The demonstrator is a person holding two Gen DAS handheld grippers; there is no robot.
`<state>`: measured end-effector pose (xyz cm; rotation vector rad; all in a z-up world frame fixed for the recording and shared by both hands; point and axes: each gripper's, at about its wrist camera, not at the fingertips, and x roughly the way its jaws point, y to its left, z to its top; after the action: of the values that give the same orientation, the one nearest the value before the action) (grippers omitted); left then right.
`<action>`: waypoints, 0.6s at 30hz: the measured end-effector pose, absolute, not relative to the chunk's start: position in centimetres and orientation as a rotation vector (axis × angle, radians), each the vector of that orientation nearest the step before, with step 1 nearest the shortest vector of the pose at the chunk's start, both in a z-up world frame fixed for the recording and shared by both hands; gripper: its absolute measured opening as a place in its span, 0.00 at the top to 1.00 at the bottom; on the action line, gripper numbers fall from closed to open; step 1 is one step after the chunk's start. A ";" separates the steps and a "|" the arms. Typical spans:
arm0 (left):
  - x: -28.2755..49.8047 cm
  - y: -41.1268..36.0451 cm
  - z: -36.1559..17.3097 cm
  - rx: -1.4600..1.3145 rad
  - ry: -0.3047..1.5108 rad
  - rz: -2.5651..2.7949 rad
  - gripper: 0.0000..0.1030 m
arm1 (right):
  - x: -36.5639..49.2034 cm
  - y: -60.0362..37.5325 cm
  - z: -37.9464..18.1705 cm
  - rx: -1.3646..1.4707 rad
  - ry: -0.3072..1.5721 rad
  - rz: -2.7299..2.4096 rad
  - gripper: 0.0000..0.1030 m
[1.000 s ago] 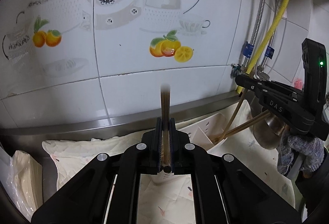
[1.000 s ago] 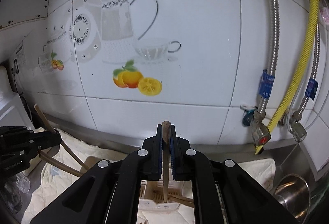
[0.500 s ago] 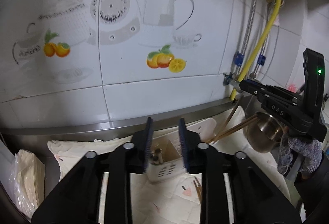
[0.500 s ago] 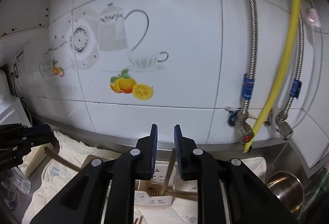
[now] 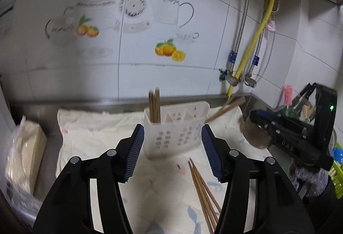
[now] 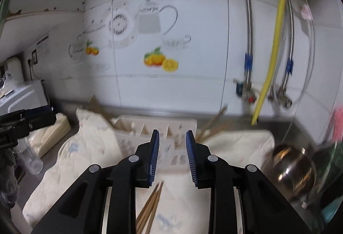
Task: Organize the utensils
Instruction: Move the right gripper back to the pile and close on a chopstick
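A white slotted utensil holder [image 5: 175, 126] stands on a pale cloth [image 5: 92, 139]. Two wooden chopsticks [image 5: 154, 105] stand upright in its left compartment; more chopsticks [image 5: 225, 107] lean out of its right end. Several loose chopsticks [image 5: 203, 189] lie on the cloth in front. My left gripper [image 5: 172, 152] is open and empty, just short of the holder. My right gripper [image 6: 172, 156] is open and empty above the holder [image 6: 156, 128], with loose chopsticks [image 6: 150, 206] below it. The right gripper's body [image 5: 300, 137] shows at the right of the left wrist view.
A steel bowl [image 6: 293, 171] sits right of the cloth. A yellow hose [image 5: 255, 45] and braided steel hoses run down the tiled wall. A stack of wrapped paper [image 5: 21, 154] lies left of the cloth. A pink brush [image 5: 287, 94] stands in a rack at the right.
Both grippers held a chopstick upright over the holder, then opened and let it drop in. Both have pulled back and up, and the jaws stand wider now.
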<state>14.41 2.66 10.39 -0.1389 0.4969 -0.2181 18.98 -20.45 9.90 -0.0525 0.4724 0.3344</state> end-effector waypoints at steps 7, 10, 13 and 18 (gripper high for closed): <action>11.0 3.6 6.6 -0.168 0.538 -0.171 0.31 | 15.4 -20.9 4.7 -0.014 0.572 0.356 0.75; 10.0 4.1 4.9 -0.180 0.565 -0.132 0.26 | 14.1 -20.9 2.4 -0.014 0.613 0.358 0.75; 9.4 4.5 3.5 -0.188 0.590 -0.104 0.24 | 12.8 -20.6 -0.1 -0.007 0.663 0.364 0.75; 8.3 5.1 1.7 -0.183 0.620 -0.063 0.21 | 11.3 -19.8 -3.7 -0.024 0.725 0.359 0.75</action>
<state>8.25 5.07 1.68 -0.1827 0.6197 -0.0628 11.28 -19.82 -3.74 -0.0239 0.7250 0.3588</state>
